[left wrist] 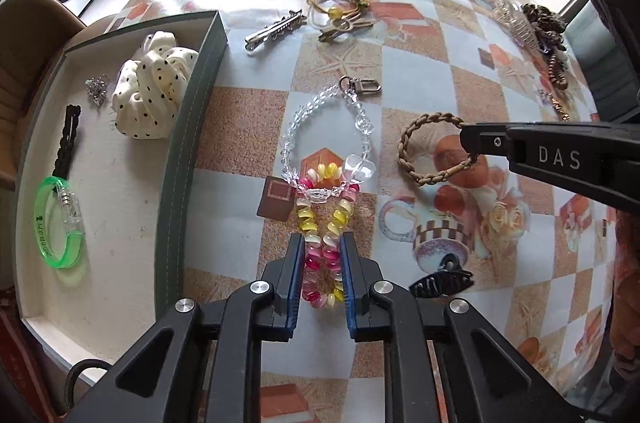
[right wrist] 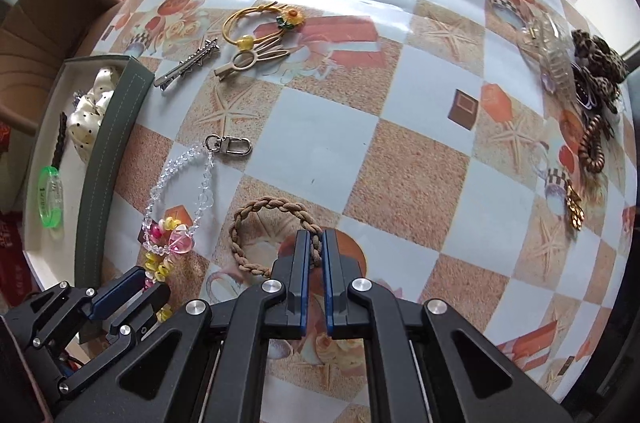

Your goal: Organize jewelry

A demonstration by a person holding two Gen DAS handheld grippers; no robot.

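The box (left wrist: 192, 143) at the left of the frame already holds a dotted scrunchie (left wrist: 152, 87), a green bangle (left wrist: 60, 223), a black braid (left wrist: 70, 139) and a small silver piece (left wrist: 97, 89). The left tongs (left wrist: 322, 263), narrow, grip the pink-and-yellow bead bracelet (left wrist: 324, 223) at lower centre, which lies under the crystal chain (left wrist: 320, 135). The right tongs (right wrist: 316, 247), nearly closed, pinch the braided band (right wrist: 272, 235). Both pieces still lie on the worktop (right wrist: 400, 103). Clips and ties at the top and right edge remain, so I judge roughly a third done.
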